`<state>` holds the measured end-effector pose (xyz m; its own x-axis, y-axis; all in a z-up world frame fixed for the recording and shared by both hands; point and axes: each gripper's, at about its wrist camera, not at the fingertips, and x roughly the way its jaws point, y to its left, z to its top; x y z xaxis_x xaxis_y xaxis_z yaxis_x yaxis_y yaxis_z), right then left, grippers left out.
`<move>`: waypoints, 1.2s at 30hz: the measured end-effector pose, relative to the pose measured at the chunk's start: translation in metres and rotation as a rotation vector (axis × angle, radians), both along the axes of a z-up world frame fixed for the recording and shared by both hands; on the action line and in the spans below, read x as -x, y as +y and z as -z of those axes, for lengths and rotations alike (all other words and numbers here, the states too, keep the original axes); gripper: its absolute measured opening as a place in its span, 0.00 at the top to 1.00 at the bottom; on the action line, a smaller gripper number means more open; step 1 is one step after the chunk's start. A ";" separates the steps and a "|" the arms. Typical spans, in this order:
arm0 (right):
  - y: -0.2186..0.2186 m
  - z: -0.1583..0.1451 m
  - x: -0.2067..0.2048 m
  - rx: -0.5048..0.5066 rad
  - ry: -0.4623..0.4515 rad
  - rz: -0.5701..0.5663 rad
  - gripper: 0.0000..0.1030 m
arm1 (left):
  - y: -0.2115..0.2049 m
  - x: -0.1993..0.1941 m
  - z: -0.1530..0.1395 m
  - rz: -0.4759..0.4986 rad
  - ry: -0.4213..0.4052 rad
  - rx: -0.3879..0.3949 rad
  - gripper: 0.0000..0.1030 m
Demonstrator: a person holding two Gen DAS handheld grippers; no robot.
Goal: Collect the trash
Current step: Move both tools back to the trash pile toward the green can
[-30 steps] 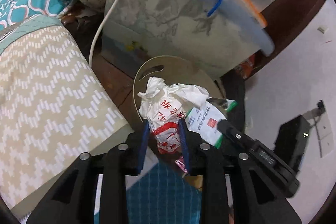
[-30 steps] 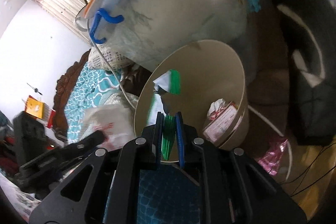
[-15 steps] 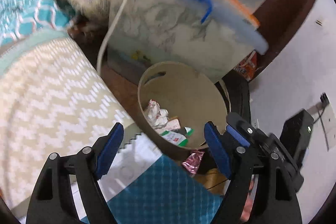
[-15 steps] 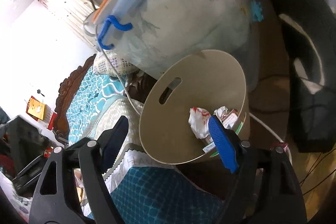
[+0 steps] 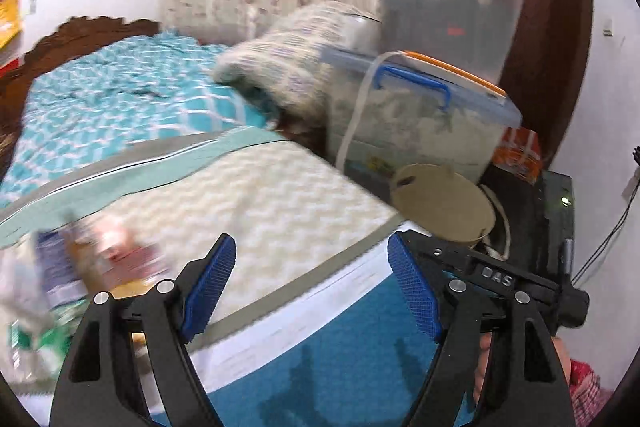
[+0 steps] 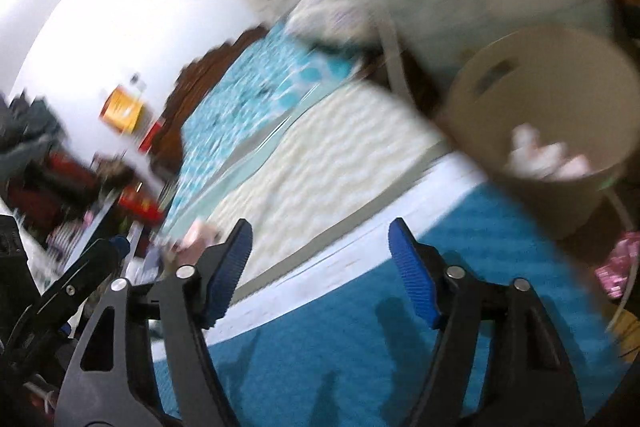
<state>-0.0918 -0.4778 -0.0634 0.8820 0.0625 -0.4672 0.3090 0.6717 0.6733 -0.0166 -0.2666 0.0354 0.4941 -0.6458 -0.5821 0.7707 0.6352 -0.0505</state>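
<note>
From the left wrist, the left tool stood spread with nothing between its pads, its jaws having just been opening. Blurred wrappers lay in a heap on the bed at lower left, well apart from the bin. They looked light, soft and crinkly; pinching a bunched fold would likely hold best.

From the right wrist, the right tool was also spread and empty, its jaws having just been closing slightly. White crumpled scraps sat inside the bin.

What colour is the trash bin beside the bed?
Beige, plain; the bin shows sharpest in the left wrist view.
</note>
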 end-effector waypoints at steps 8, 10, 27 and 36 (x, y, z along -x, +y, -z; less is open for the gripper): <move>0.105 -0.005 -0.068 0.036 0.038 -0.272 0.44 | 0.145 -0.012 0.008 -0.203 0.071 0.011 0.28; 0.130 -0.007 -0.081 0.059 0.050 -0.328 0.48 | 0.177 -0.021 0.016 -0.259 0.126 0.024 0.29; 0.250 -0.010 -0.131 0.079 0.114 -0.672 0.56 | 0.267 -0.086 0.079 -0.303 0.604 0.245 0.30; 0.178 -0.005 -0.140 0.071 0.129 -0.417 0.55 | 0.256 -0.100 0.099 -0.304 0.653 0.235 0.30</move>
<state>0.0483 -0.2993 -0.0585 0.7220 0.3646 -0.5880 0.0800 0.8002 0.5944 0.0839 -0.0105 -0.0640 0.2720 -0.6794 -0.6815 0.3305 0.7311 -0.5969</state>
